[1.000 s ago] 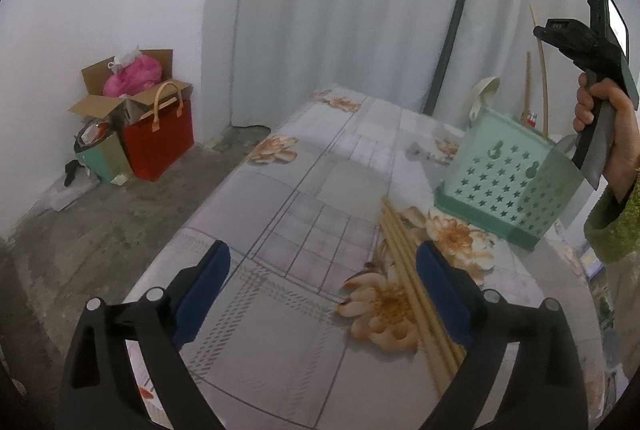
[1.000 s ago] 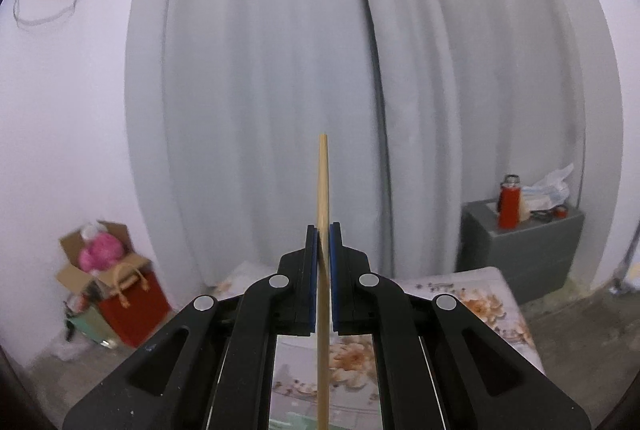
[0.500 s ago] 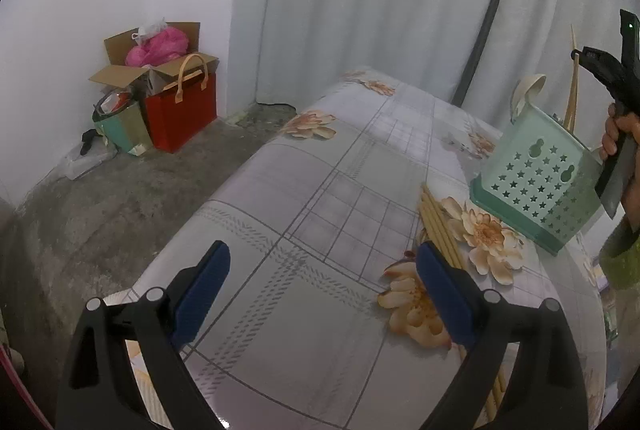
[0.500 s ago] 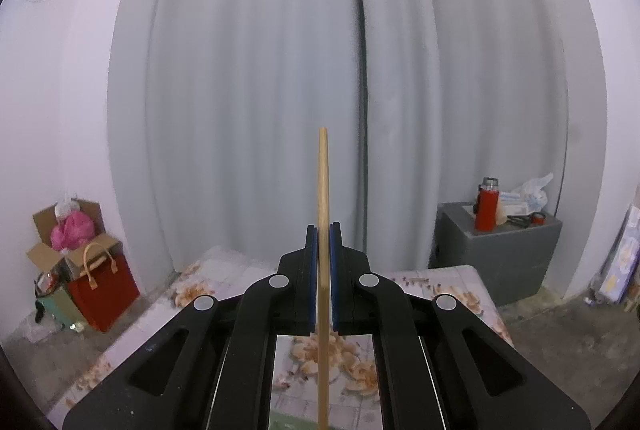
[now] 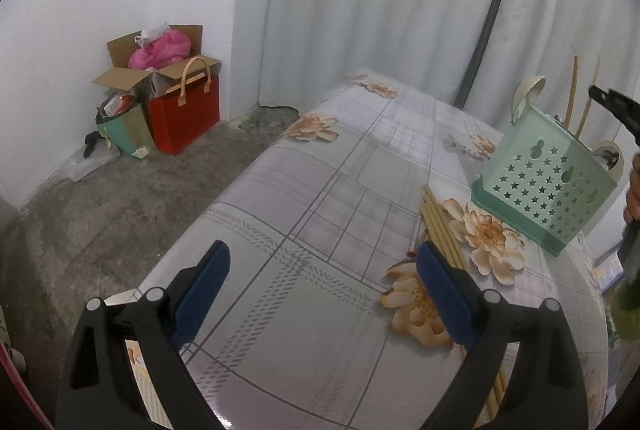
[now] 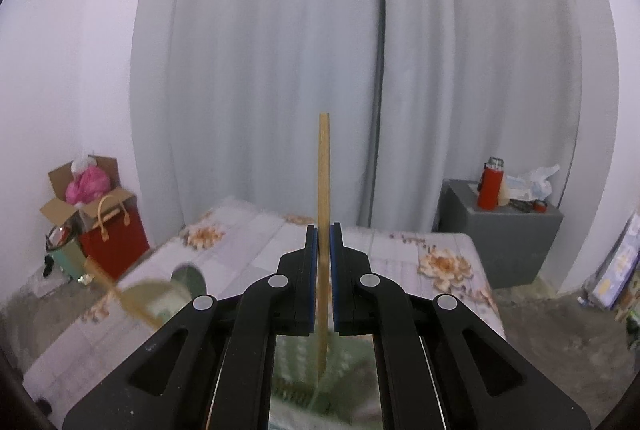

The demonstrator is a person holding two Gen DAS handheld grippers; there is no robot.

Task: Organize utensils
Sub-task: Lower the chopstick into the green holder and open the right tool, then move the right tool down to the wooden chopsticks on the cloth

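Note:
A mint green star-holed basket (image 5: 548, 189) stands on the floral tablecloth (image 5: 320, 189) at the right, with two chopsticks (image 5: 573, 89) upright in it. Several loose wooden chopsticks (image 5: 440, 226) lie on the cloth, partly under my left gripper's right finger. My left gripper (image 5: 322, 254) hovers open above the cloth, with nothing between its fingers. My right gripper (image 6: 324, 230) is shut on one upright chopstick (image 6: 323, 169). The stick's lower end reaches down into the blurred green basket (image 6: 320, 382) below. In the left wrist view the right gripper (image 5: 612, 105) shows at the right edge, above the basket.
A cardboard box (image 5: 160, 69), a red bag (image 5: 184, 117) and a green bag (image 5: 124, 129) sit on the floor by the left wall. A grey cabinet (image 6: 500, 242) with a red bottle (image 6: 490, 187) stands beyond the table. Curtains hang behind.
My right gripper has sunk with its chopstick, and the green basket has come into view under it. The left view has swung a little left, and its jaws stay open.

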